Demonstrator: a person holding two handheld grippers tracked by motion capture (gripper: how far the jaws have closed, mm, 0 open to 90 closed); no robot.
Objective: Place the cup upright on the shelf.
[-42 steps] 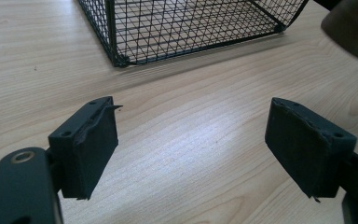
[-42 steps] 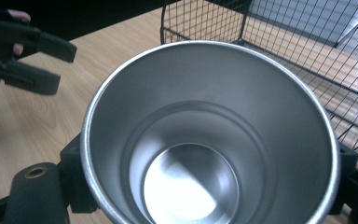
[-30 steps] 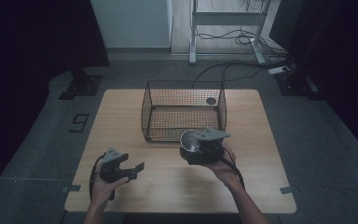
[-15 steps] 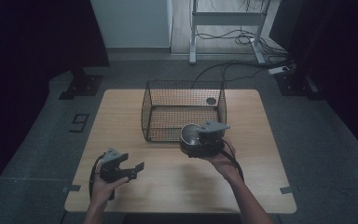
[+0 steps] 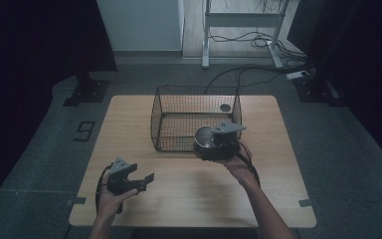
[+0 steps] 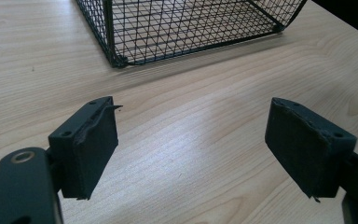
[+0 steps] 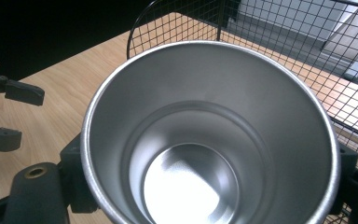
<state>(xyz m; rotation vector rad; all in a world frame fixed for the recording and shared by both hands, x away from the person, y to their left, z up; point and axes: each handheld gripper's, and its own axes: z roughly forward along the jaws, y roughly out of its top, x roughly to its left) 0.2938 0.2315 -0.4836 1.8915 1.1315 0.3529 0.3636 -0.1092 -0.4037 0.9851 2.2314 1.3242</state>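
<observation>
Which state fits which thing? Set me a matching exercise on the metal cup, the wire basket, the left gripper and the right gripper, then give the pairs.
Things:
1. metal cup
2. wire basket
3. left gripper
4. right gripper

States:
A. jaws wide apart, holding nothing
B. standing on the wooden table
C. clamped on the cup
D. held up, its inside bare

Pairs: 1-D, 2-B, 3-A, 4-C

A black wire-mesh basket (image 5: 195, 118) is sitting mid-desk (image 5: 129, 124); a round steel cup (image 5: 205, 137) is hanging by its front right corner, left tongs (image 5: 140, 182) lying front-left.
</observation>
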